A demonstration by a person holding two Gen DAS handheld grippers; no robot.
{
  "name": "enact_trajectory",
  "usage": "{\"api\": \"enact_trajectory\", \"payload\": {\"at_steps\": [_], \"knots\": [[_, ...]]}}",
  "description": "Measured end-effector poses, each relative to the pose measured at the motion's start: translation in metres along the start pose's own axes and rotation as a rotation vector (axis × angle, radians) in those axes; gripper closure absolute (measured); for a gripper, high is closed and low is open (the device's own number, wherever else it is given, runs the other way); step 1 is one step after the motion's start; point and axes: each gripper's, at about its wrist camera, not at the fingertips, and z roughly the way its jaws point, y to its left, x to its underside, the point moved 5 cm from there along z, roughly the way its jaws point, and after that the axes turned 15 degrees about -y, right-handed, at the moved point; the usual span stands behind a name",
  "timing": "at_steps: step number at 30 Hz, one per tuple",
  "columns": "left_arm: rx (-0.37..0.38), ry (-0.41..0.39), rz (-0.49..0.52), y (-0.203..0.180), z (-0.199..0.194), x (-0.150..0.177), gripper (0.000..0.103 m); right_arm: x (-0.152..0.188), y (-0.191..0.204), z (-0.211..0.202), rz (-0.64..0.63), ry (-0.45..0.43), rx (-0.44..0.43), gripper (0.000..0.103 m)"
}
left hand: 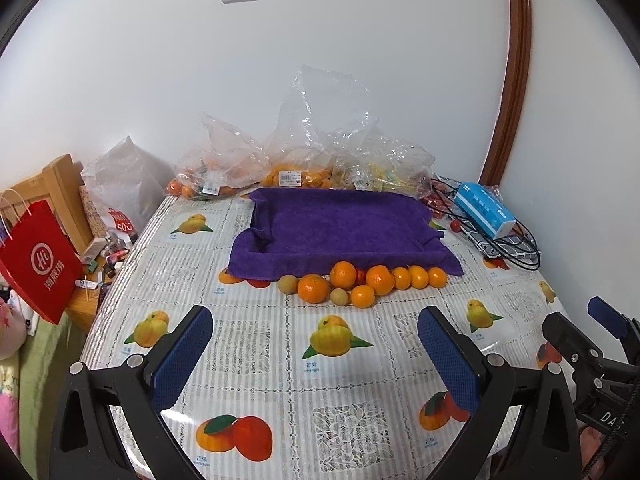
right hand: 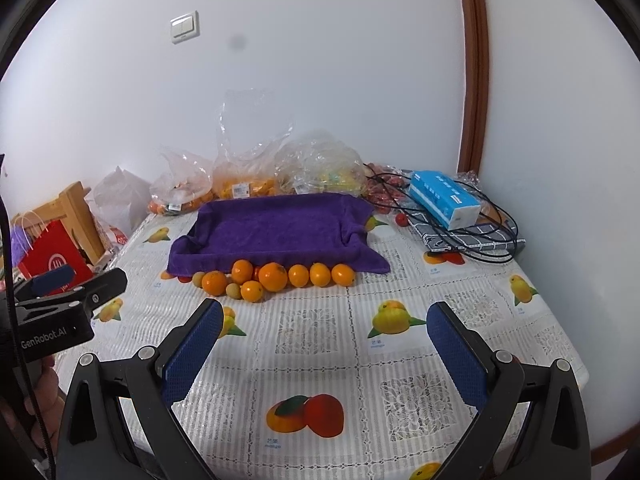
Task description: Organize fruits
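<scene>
Both the left claw [left hand: 316, 344] and right claw [right hand: 325, 340] are held released above the table's near edge [right hand: 400, 440], nothing grasped; oranges [right hand: 273, 277] lined along the purple towel's [right hand: 276, 228] near edge are judged next for picking.

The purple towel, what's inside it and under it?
Nothing shows inside the hollow of the purple fluffy towel; it looks empty. Whatever tray or box shapes it underneath is completely covered, so I cannot tell.

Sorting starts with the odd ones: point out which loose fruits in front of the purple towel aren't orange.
The two small tan-green round fruits, near the row's left end; every other fruit there is bright orange.
</scene>
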Motion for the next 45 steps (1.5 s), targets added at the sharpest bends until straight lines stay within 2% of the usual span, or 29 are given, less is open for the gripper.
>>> {"api": "enact_trajectory", "payload": {"at_steps": [6,17,23,34,40,45], "knots": [[-0.013,0.021,0.008,0.005,0.005,0.003,0.000,0.002,-0.001,0.005,0.000,0.005,0.003,0.002],[0.023,-0.009,0.000,0.012,0.010,0.002,0.000,0.002,0.000,0.016,-0.007,-0.002,-0.005,0.002],[0.019,-0.023,-0.004,0.015,0.011,0.004,0.000,0.000,0.004,0.019,0.005,-0.022,-0.017,0.002],[0.049,-0.048,-0.026,0.020,0.018,0.006,0.001,-0.002,0.018,0.022,-0.043,-0.034,-0.018,0.002],[0.037,-0.052,-0.010,0.022,0.019,0.005,0.001,-0.003,0.017,0.026,-0.019,-0.044,-0.032,0.002],[0.041,-0.028,-0.003,0.020,0.026,0.003,0.001,-0.001,0.018,0.032,-0.012,-0.047,-0.044,0.002]]}}
